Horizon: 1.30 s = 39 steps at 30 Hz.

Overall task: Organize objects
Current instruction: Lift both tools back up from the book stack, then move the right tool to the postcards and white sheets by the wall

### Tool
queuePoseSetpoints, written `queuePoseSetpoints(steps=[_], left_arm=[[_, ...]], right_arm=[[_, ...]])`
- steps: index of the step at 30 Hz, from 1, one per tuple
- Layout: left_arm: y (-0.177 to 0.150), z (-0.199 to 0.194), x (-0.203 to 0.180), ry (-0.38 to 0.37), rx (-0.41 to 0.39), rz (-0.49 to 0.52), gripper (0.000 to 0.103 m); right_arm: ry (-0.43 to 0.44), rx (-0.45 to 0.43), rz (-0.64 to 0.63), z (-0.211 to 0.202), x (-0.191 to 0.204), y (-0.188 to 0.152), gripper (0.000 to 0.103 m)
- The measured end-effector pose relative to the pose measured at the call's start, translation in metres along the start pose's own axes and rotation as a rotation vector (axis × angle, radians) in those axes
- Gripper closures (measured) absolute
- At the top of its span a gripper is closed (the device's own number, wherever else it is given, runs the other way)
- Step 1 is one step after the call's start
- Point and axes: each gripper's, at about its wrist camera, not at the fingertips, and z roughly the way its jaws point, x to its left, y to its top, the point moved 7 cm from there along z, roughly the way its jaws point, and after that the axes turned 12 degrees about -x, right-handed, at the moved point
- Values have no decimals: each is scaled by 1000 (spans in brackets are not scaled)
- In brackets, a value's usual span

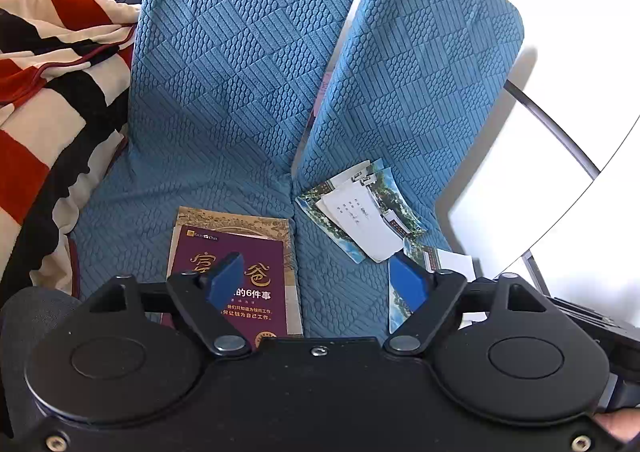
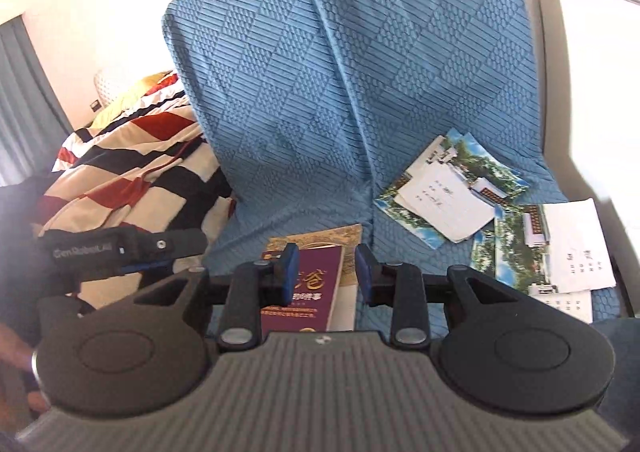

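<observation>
A purple book (image 1: 256,248) with gold lettering lies flat on the blue sofa seat (image 1: 132,204). To its right, a loose pile of photo postcards and a white note (image 1: 360,212) rests on the seat. More cards and papers (image 2: 560,244) lie further right. My left gripper (image 1: 316,268) hovers over the seat with its blue pads wide apart and nothing between them. My right gripper (image 2: 326,272) stands partly open above the book (image 2: 316,292), which shows through the gap without touching the pads. The left gripper (image 2: 176,252) appears at the left of the right wrist view.
Two blue textured back cushions (image 1: 240,72) rise behind the seat. A red, black and cream striped blanket (image 1: 52,92) is bunched at the left end. A metal rail (image 1: 552,128) and a white wall bound the right side.
</observation>
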Motion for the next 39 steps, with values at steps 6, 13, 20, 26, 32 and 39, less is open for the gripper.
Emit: queuePoseSetpoints(steps=[6,13,20,26,32,39], left_arm=[[-3,4,-7,13,6,29,10],[-5,13,-17,8,21,42,1],[-9,21,-29,-11,35,42,1],[-16,28,-43,-22,53,62,1],[-22,37,-59,-41,69,76,1],[-27,46,-83,-70,77,62,1]], right_arm=[[-27,0,-22,0,-6,-1,50],[-58,-9,-16,-7,-16,-1,31],[-93,7,27,-9,-38,1,8],[-132,18,50,-12,-55,-5,8],[-162,18,69,-17,-73,-5,8],[-184,14,73,-28,-91,-1,8]])
